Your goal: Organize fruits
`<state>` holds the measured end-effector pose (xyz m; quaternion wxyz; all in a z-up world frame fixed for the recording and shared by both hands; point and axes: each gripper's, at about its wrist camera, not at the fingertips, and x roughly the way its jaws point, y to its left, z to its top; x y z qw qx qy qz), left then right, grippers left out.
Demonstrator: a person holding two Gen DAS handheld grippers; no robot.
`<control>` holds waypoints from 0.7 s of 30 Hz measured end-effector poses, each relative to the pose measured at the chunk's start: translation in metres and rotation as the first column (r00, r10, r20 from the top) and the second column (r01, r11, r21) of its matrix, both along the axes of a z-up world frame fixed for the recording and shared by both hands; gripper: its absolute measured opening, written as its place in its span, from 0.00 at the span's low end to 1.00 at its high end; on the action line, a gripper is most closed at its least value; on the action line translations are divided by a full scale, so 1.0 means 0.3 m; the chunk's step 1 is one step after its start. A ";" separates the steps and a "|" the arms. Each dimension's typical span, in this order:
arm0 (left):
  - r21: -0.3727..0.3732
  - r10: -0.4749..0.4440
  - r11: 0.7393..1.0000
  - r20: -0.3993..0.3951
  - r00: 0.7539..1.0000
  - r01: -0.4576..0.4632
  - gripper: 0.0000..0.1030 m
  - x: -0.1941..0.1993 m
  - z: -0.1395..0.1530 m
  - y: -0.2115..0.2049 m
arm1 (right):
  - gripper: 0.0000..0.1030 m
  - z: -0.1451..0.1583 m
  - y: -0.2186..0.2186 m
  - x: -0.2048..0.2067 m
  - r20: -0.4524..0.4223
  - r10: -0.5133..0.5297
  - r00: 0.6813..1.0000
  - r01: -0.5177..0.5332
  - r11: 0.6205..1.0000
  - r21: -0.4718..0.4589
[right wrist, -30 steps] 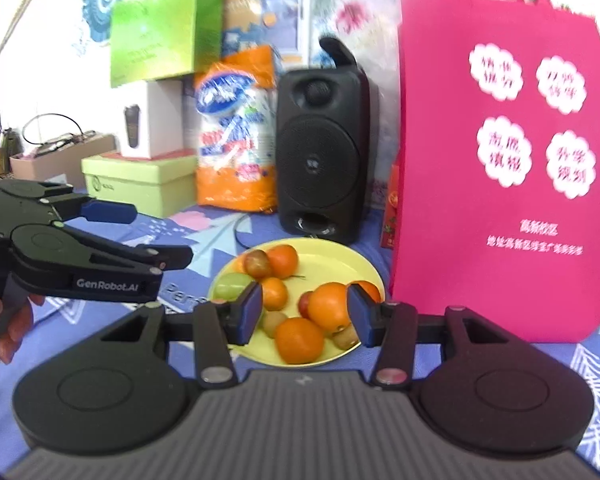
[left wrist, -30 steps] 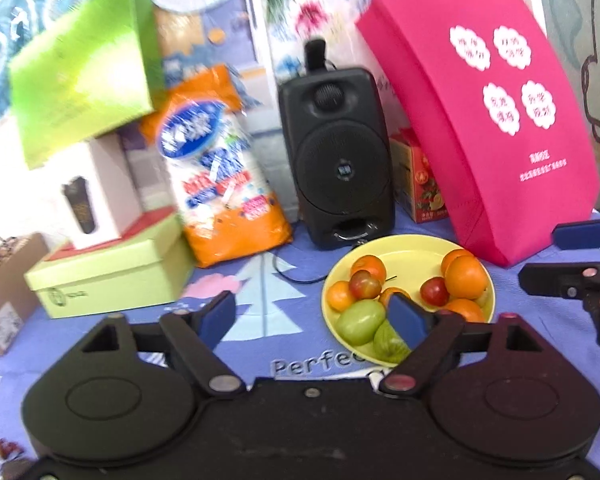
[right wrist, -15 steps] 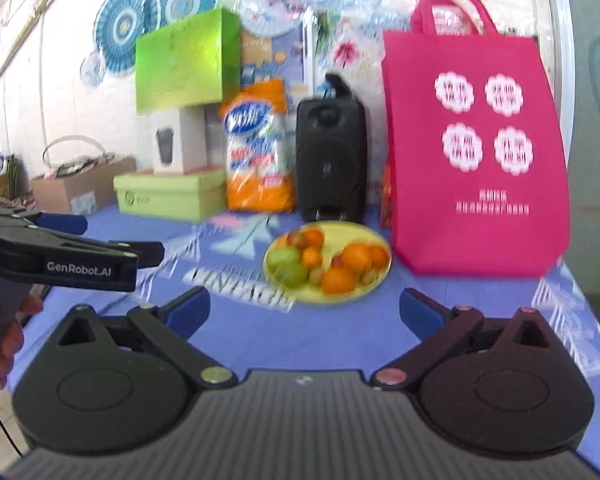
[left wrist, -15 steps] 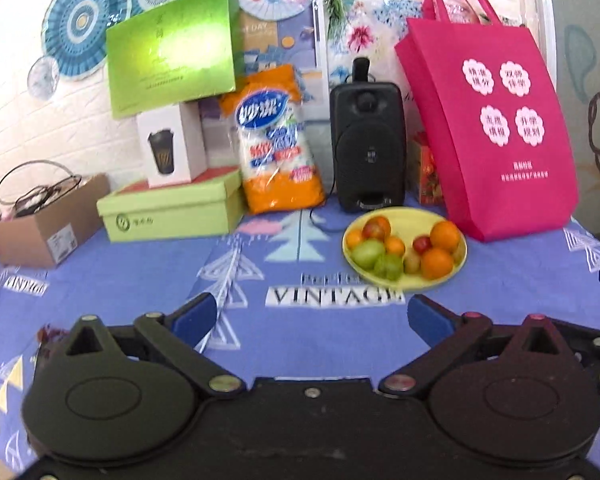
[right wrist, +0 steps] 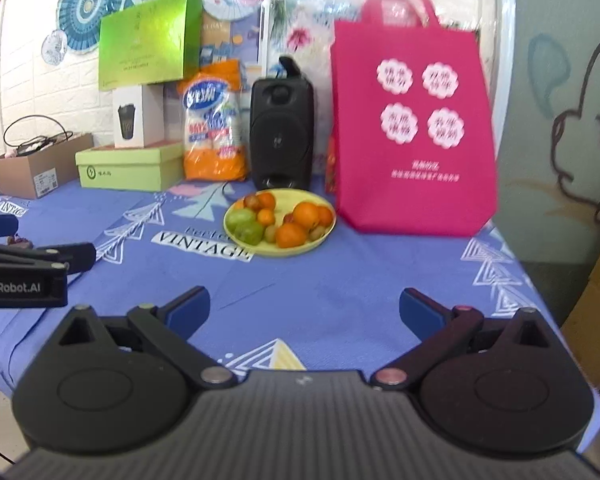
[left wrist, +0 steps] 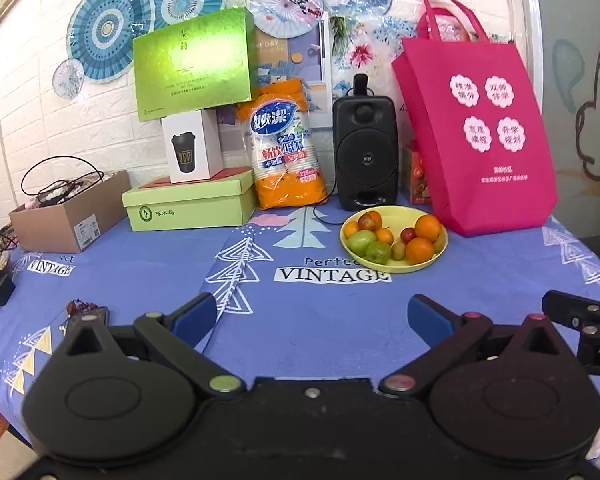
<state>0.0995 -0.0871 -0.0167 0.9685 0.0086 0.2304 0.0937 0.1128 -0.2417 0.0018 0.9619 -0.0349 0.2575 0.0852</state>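
Observation:
A yellow plate [left wrist: 396,215] on the blue tablecloth holds several fruits: oranges [left wrist: 428,227], green fruits [left wrist: 362,241] and small red ones [left wrist: 369,222]. It also shows in the right wrist view [right wrist: 300,197]. My left gripper [left wrist: 314,314] is open and empty, low over the cloth, well in front of the plate. My right gripper [right wrist: 305,307] is open and empty, also well back from the plate. The right gripper shows at the right edge of the left wrist view [left wrist: 580,316]; the left gripper shows at the left edge of the right wrist view [right wrist: 32,256].
Behind the plate stand a black speaker [left wrist: 365,156], a pink tote bag [left wrist: 480,136], an orange pack of paper cups [left wrist: 286,148], green boxes [left wrist: 188,204] and a cardboard box [left wrist: 68,216]. A small dark object [left wrist: 86,314] lies near the left front. The table edge falls off at right.
Both grippers have pulled back from the plate toward the table's front and opened wide. The plate and fruits now look small and far. No fruit has moved.

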 end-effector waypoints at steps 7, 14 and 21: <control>-0.002 0.009 1.000 0.032 0.999 -0.009 1.00 -0.109 0.057 -0.019 | 1.00 0.073 -0.014 -0.095 -0.023 -0.037 0.999 0.037 0.998 0.041; -0.014 0.044 0.999 0.005 0.999 -0.044 1.00 -0.119 0.060 0.022 | 1.00 0.047 -0.022 -0.105 -0.008 -0.055 0.998 0.055 0.998 0.025; -0.030 0.045 0.999 -0.009 0.999 -0.046 1.00 -0.104 0.042 0.023 | 1.00 0.012 -0.020 -0.096 0.009 -0.112 0.994 0.113 0.991 -0.078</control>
